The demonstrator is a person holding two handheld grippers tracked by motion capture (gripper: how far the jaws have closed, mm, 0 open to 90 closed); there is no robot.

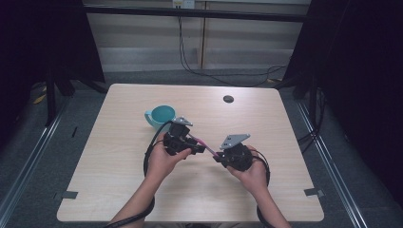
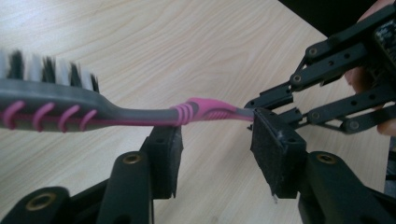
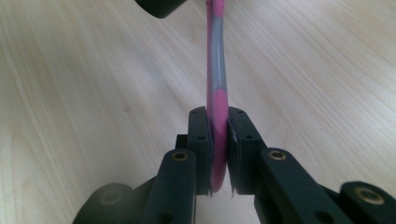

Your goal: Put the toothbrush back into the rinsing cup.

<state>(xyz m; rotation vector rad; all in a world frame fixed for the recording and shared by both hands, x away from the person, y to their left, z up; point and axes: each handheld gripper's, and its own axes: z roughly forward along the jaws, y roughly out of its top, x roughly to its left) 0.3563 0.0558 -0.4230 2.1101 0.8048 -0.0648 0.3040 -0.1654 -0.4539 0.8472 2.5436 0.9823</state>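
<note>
Pink and grey, the toothbrush [image 2: 140,114] was held in the air above the table [image 1: 119,185], stretched between the two tools near the table's middle. Its grey handle carried pink grip ribs and a pink ridged thumb pad, and its head bore black and white bristles that pointed away from the left tool.

Seen from above, the left tool [image 1: 192,142] sat in the person's left hand [image 1: 164,159] and the right tool [image 1: 219,156] in the right hand [image 1: 252,173], their tips facing each other with the toothbrush [image 1: 203,142] between them.

In the left gripper view, the left tool [image 2: 217,144] stood wide apart, its jaws on either side of the handle. The handle ran across just past the pads; whether it touched them could not be told.

In the right gripper view, the right tool [image 3: 218,149] was clamped tight on the pink end of the toothbrush [image 3: 216,70], both pads pressed flat against it, with the handle running straight away over the table [image 3: 84,93].

A teal cup [image 1: 160,116] stood on the table just beyond the left tool.
</note>
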